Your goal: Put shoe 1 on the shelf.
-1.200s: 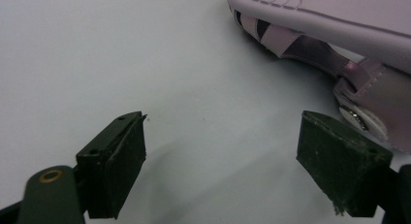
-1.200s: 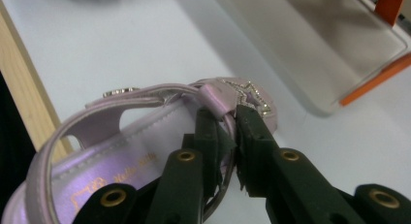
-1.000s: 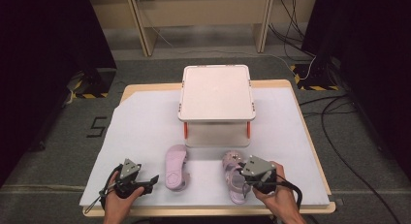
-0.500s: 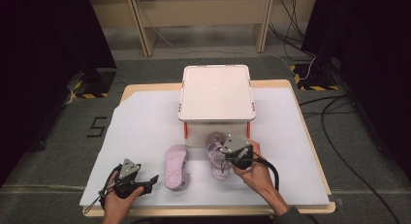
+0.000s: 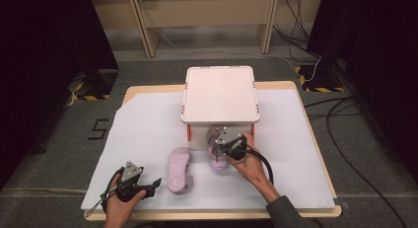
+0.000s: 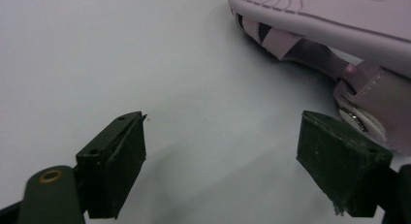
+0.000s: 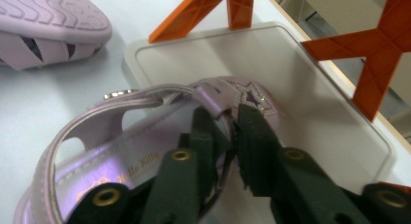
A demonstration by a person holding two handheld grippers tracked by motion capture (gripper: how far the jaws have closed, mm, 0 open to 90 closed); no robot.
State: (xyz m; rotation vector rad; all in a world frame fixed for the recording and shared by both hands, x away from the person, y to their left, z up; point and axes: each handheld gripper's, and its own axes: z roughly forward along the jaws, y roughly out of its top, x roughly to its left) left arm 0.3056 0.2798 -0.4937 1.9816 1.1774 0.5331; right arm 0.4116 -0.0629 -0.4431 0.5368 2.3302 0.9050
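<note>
– Right tongs (image 7: 225, 115) first: what have they got?

– They're pinched on the front strap of a pink sandal (image 7: 97, 180), the strap with the glittery star. The jaws have just been easing apart, but the strap sits between the pads (image 7: 254, 136) and they look to be touching it on both sides

– Why hold it by the strap?

– It's the one thin part that sticks up, so the sandal can be carried sole down. That way, I'd say, the toe can go in under the top of the little white rack (image 5: 219, 92). The toe is already over the lower shelf (image 7: 315, 88), between the orange legs (image 7: 373, 54), and the heel hangs out over the white sheet (image 5: 148, 129)

– And the left tongs (image 6: 223, 136)?

– Released, jaws wide, nothing between them. They rest low near the front edge of the table, pointing at the other sandal (image 6: 339, 10), which lies sole up on the sheet just beside them. My guess is they're waiting their turn

– Any writing?

– Gold letters on the insole of the held sandal; I read "Hello Kitt" before a strap cuts it off. A round mark on the upturned sole is too small to make out. On the floor to the left of the table there's a big black "5" (image 5: 97, 129)
</note>
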